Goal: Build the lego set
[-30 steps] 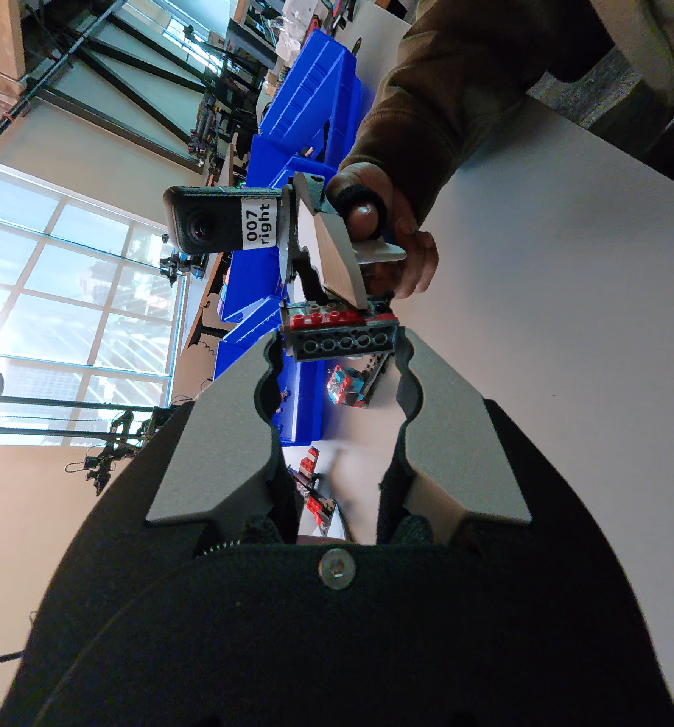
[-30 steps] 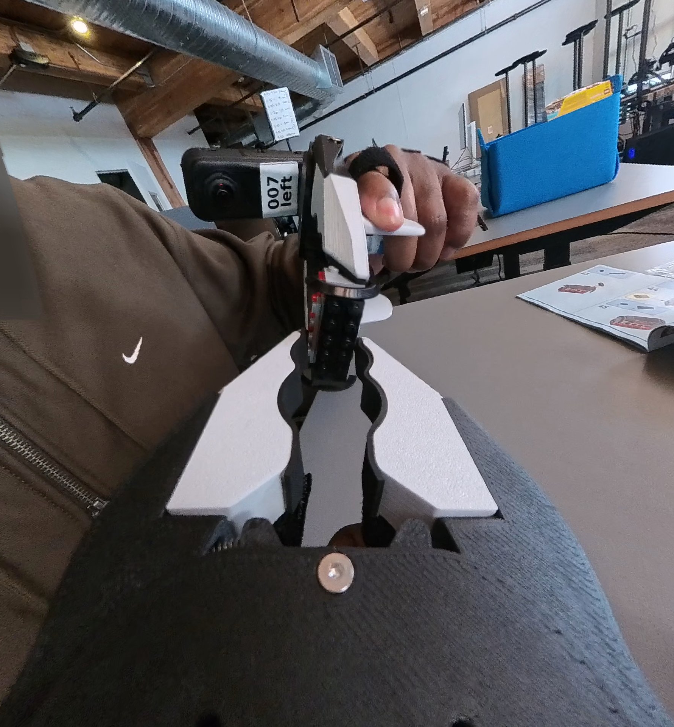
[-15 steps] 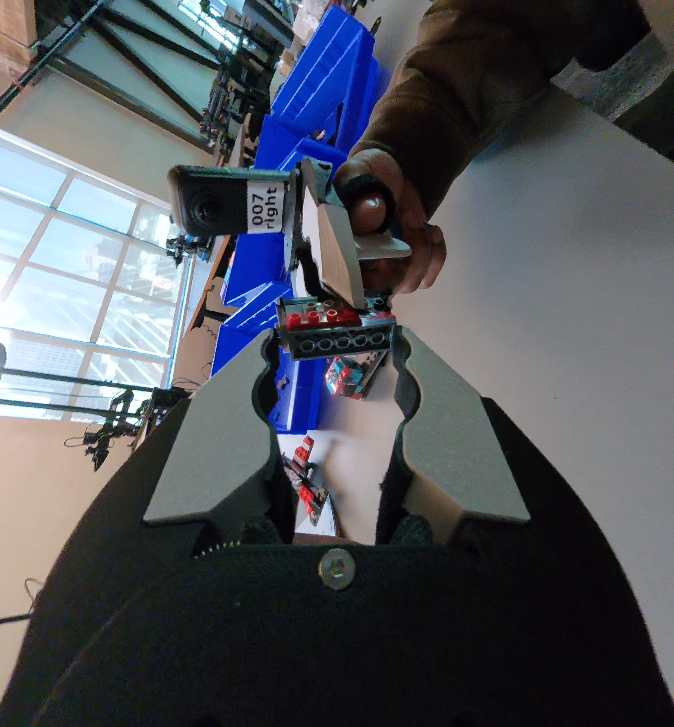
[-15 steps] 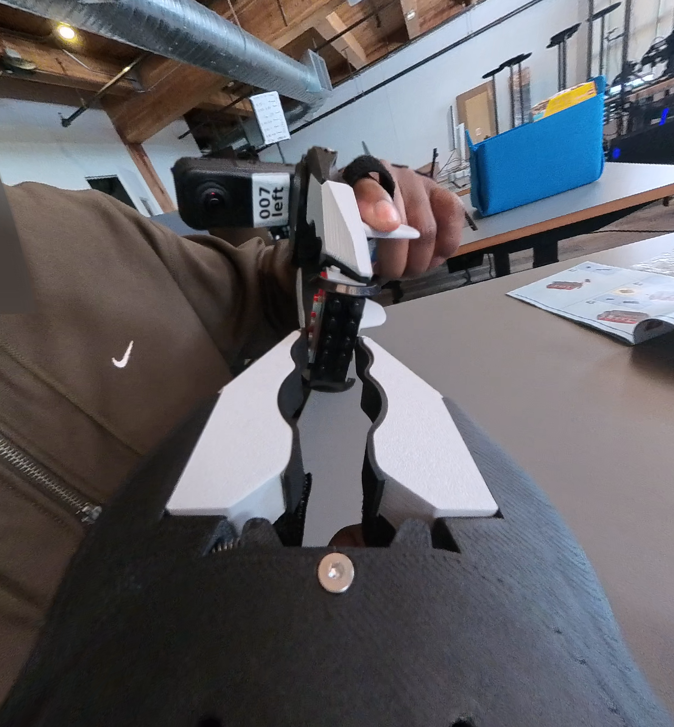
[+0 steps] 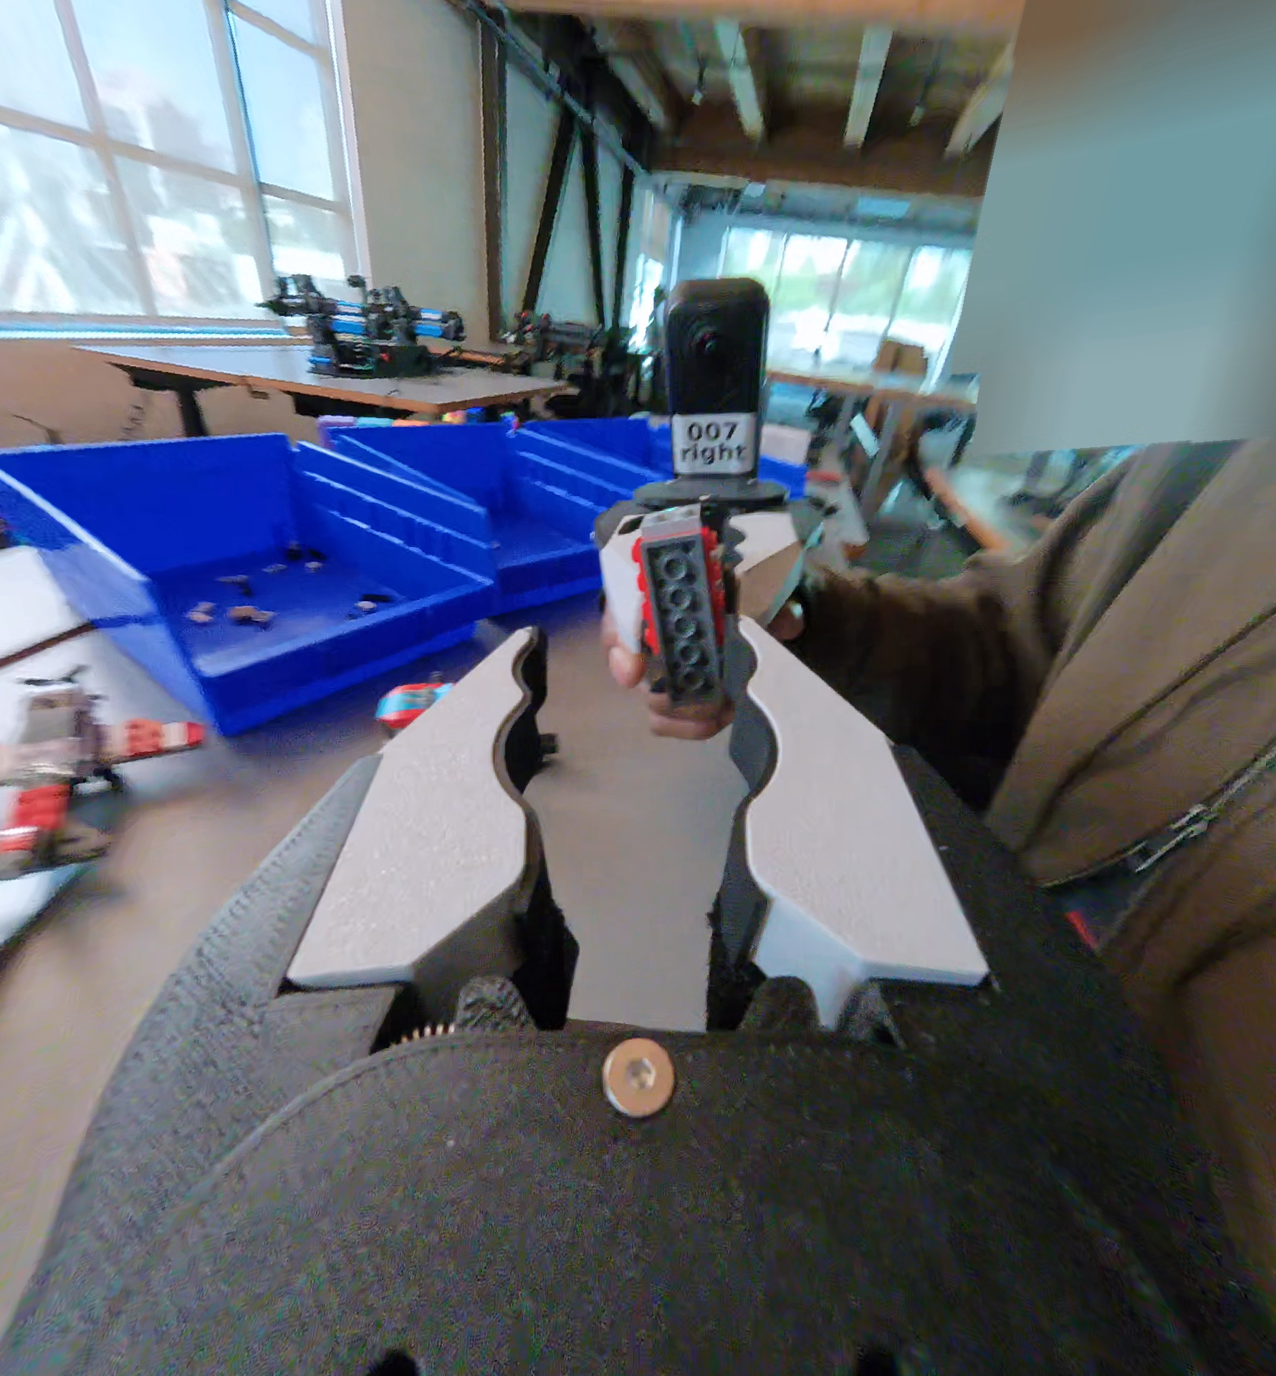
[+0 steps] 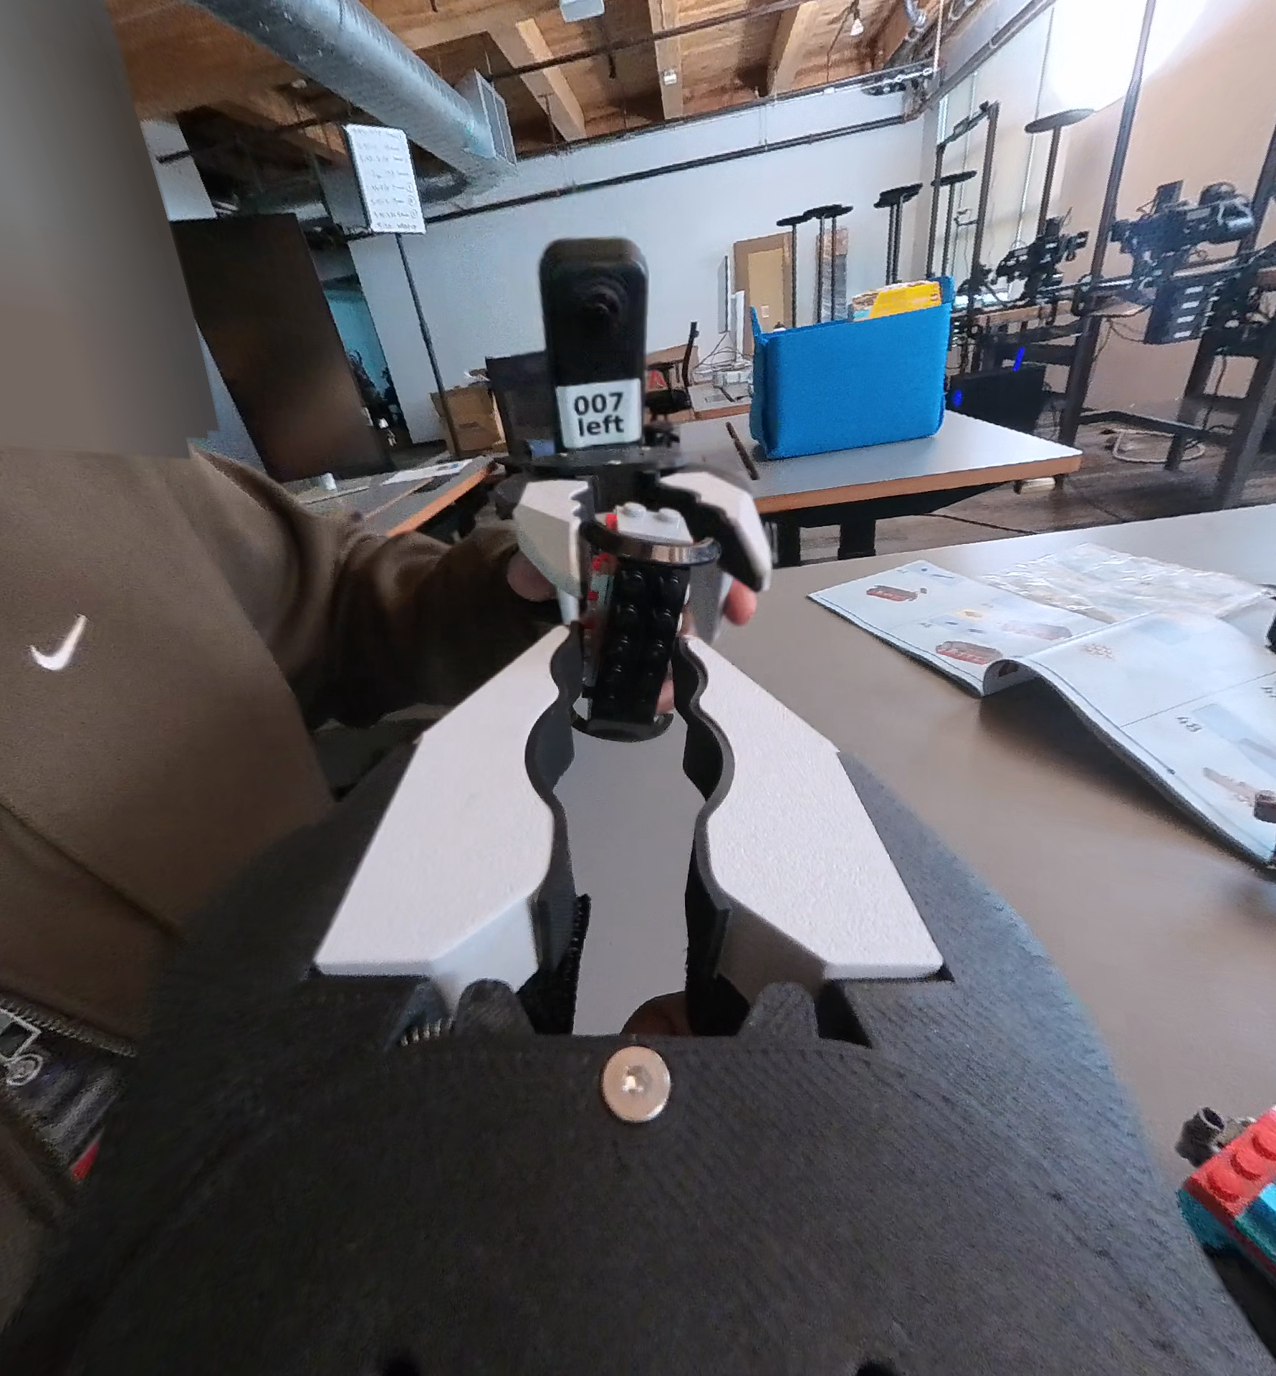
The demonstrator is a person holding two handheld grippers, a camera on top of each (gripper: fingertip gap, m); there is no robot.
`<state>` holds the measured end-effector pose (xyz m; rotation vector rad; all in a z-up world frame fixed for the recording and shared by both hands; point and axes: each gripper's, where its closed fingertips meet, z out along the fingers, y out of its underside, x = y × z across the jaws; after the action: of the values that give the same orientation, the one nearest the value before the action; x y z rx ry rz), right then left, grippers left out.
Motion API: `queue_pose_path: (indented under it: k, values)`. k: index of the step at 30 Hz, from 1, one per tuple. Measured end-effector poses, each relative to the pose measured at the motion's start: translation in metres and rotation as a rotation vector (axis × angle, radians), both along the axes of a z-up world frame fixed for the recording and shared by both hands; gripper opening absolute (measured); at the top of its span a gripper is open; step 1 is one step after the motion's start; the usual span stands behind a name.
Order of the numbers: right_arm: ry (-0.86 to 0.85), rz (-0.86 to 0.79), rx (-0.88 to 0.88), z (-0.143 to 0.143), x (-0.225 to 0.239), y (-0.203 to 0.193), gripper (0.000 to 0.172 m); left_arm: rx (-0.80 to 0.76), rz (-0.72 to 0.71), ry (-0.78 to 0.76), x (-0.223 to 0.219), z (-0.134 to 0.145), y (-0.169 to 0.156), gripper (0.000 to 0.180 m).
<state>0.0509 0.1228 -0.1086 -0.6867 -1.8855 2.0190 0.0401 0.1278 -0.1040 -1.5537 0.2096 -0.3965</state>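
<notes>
**Right pinches the brick stack, left spread around its far end**

Table (image 5: 173, 856): grey, runs across the lower part of both views. Blue bins (image 5: 247, 581) sit in a row at centre left of the left wrist view, and the nearest one has a few small bits on its floor.

Booklet (image 6: 1066, 670): lies open on the table at the right of the right wrist view.

Left gripper (image 5: 638, 648): my fingers (image 5: 471, 744) stand wide apart. The brick stack sits close against the right-hand one, with clear table showing between it and the left-hand one. Nothing is gripped here. In the right wrist view, these same fingers straddle the stack's far end at upper centre.

Right gripper (image 6: 627, 663): my fingers (image 6: 754, 744) are pinched on the stack's near end, one on each long side, holding it above the table.

Brick stack (image 6: 631, 640): dark grey with a red edge and a light grey cap. It stands on end at frame centre in both views, between the two grippers.

Toy (image 6: 1275, 1206): a small red and teal build on the table at lower right of the right wrist view.
</notes>
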Motion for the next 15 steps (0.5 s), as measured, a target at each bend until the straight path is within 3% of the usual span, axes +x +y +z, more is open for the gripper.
queue_pose_path:
  k: [5, 10, 12, 15]
  values:
    - [0.034, -0.033, 0.084, -0.008, -0.003, -0.002, 0.025, 0.034, -0.058, -0.132, 0.007, 0.007, 0.0, 0.042]
    - [0.051, -0.048, 0.173, -0.018, -0.005, -0.007, 0.025, 0.0, -0.07, -0.04, 0.016, -0.006, 0.006, 0.035]
    - [0.045, -0.053, 0.189, -0.022, -0.006, -0.007, 0.025, -0.004, -0.038, 0.027, 0.015, -0.011, 0.008, 0.026]
    - [0.015, -0.07, 0.185, -0.026, -0.01, -0.005, 0.025, 0.02, 0.012, 0.126, 0.011, -0.014, 0.009, 0.025]
